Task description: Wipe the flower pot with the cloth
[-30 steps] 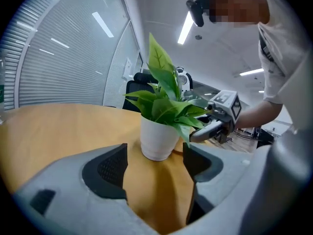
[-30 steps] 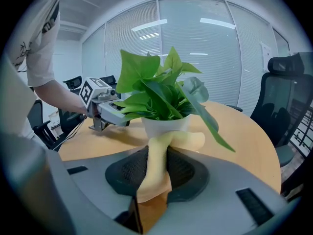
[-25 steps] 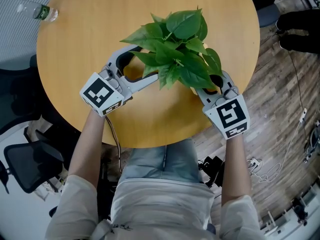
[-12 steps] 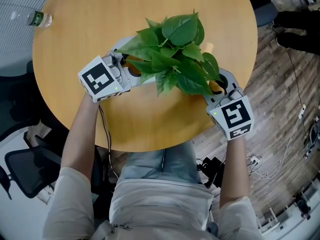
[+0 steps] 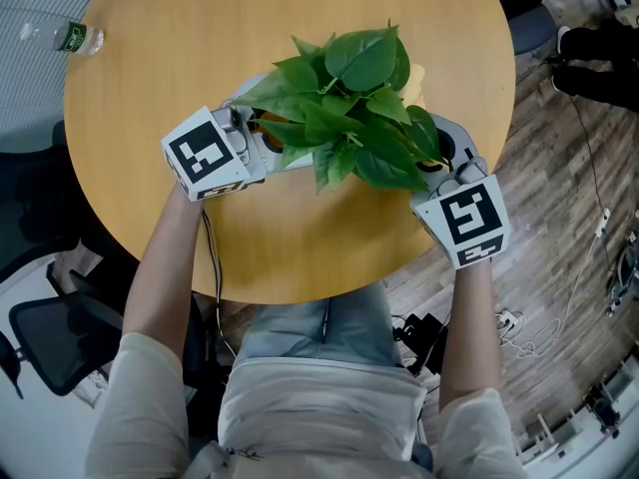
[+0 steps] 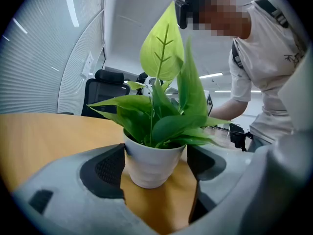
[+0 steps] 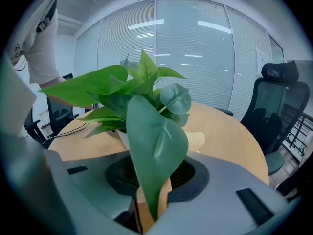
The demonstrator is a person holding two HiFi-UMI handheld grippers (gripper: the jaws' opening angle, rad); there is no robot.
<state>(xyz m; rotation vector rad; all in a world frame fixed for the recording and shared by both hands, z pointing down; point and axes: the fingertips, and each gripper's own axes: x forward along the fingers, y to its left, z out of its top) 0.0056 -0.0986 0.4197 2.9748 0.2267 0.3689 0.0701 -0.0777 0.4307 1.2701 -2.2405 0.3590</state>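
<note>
A leafy green plant [image 5: 349,98] stands on the round wooden table [image 5: 180,38]. Its leaves hide the pot in the head view. The left gripper view shows the white pot [image 6: 152,166] upright between the jaws of my left gripper [image 6: 156,153]. These jaws have just been opening. The left pad [image 6: 105,169] is close beside the pot and the right pad [image 6: 204,159] stands apart from it. My right gripper [image 7: 154,173] points at the plant from the other side, open, with only a hanging leaf [image 7: 156,146] in front of its gap. A pale beige cloth [image 7: 195,142] lies on the table beyond the pot.
A plastic water bottle [image 5: 65,36] lies at the table's far left edge. A black office chair [image 7: 276,106] stands past the table, another chair [image 5: 50,337] at my left. Cables [image 5: 539,337] trail over the wooden floor on the right. The table's near edge is close to my body.
My left gripper has swung in closer beside the plant, and its jaws now stand round the pot. The right gripper has shifted only slightly further along the plant's right side.
</note>
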